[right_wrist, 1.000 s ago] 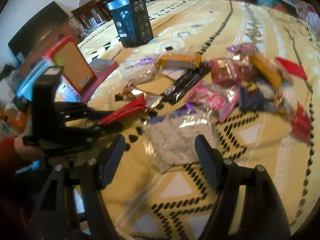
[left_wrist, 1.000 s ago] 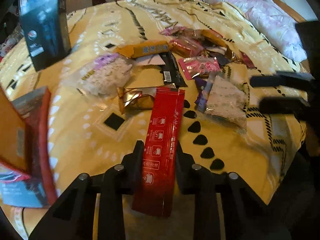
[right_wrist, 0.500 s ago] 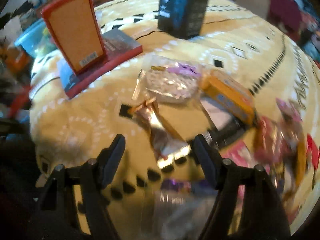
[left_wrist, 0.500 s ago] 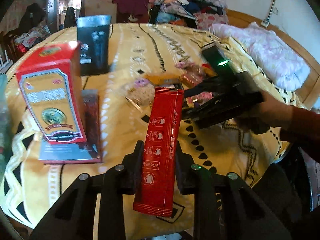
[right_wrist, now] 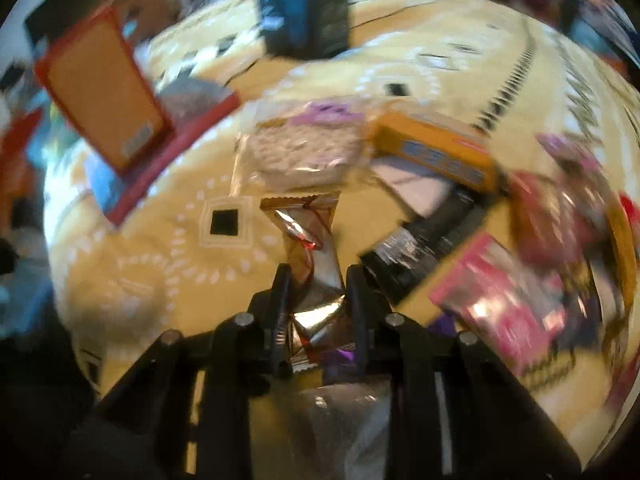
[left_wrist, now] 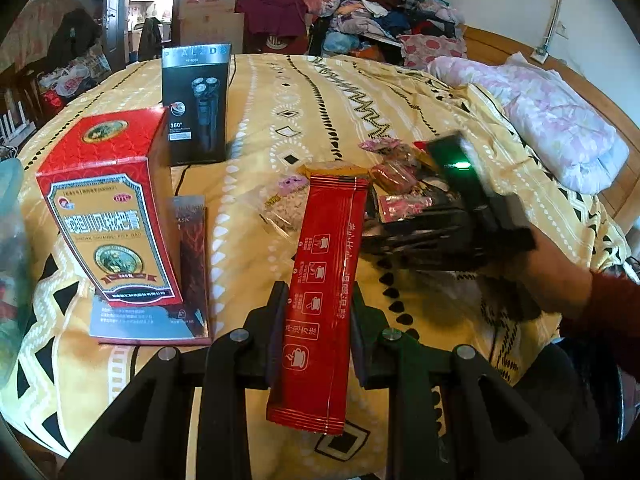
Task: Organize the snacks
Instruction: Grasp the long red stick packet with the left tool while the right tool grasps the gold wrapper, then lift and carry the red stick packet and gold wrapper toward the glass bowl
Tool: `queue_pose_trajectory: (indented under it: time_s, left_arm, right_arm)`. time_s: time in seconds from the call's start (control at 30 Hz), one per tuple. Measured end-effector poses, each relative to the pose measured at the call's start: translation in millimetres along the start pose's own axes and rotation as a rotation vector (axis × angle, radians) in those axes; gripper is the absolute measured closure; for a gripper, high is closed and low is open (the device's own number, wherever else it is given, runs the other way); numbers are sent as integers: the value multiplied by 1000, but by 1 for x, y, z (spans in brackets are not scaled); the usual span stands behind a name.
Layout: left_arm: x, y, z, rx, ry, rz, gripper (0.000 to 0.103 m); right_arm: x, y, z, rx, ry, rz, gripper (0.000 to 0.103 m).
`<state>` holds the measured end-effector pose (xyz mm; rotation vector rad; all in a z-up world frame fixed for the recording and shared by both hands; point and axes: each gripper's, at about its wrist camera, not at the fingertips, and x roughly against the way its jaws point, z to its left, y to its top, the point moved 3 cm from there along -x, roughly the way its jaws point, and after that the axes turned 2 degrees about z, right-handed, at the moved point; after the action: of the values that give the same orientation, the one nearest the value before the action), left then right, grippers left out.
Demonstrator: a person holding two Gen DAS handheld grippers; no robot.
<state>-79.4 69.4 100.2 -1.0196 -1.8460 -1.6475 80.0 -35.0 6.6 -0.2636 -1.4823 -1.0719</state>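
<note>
From my left wrist view, at nine o'clock a red and gold box (left_wrist: 108, 208) stands upright on a flat dark packet (left_wrist: 160, 280) lying on the bed's yellow patterned spread (left_wrist: 320, 92). At eleven o'clock a black shaver box (left_wrist: 196, 104) stands upright, apart from the red one. Dead centre, my left gripper (left_wrist: 316, 320) is clamped on a long red sachet (left_wrist: 324, 300), which sticks up toward twelve o'clock and hangs down past the fingers toward six. Behind it, at one o'clock, sits a clear bag of pale puffed snack (left_wrist: 282, 208) and a heap of pink and gold wrappers (left_wrist: 400, 184). At three o'clock I see the right gripper's body (left_wrist: 452, 220), blurred, with a green light, low over that heap. From the right wrist view, heavily blurred: the red and gold box (right_wrist: 104, 92) at ten o'clock, the puffed snack bag (right_wrist: 304, 152) at twelve, an orange bar (right_wrist: 436, 152) just beside it at one, a pink packet (right_wrist: 500, 300) at three. My right gripper (right_wrist: 316, 304) is pinched on a crinkled gold foil wrapper (right_wrist: 312, 240), whose far end lies on the spread toward twelve.
</note>
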Motion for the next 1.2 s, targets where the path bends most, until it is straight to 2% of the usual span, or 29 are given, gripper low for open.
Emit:
queue_pose_trajectory:
  time_s: [0.17,0.33,0.47,0.7,0.9,1.1,1.2]
  left_arm:
    - [9,9,-6,-21,10,-26,75]
    - [14,18,-8,-12,24,-39,75]
    - [31,26,-10,-23,35,-82,75]
    - [56,41,-1,-12,54,-134,75]
    - [89,64,28,32,90,-208,75]
    - [130,83,82,92,209,-268,75]
    - [146,86,113,129,274,-273,75]
  right_arm:
    - [50,-17,-12,-166,-9,-115,79]
    - [87,-12,-10,-227,-20,-216,80]
    - [110,-6,-11,-254,-4,-270,80]
    - [139,13,3,-227,-15,-332,80]
    - [162,52,26,-167,-13,-385,80]
    - [174,101,66,-71,16,-426,80]
    - [175,124,93,-17,39,-432,80]
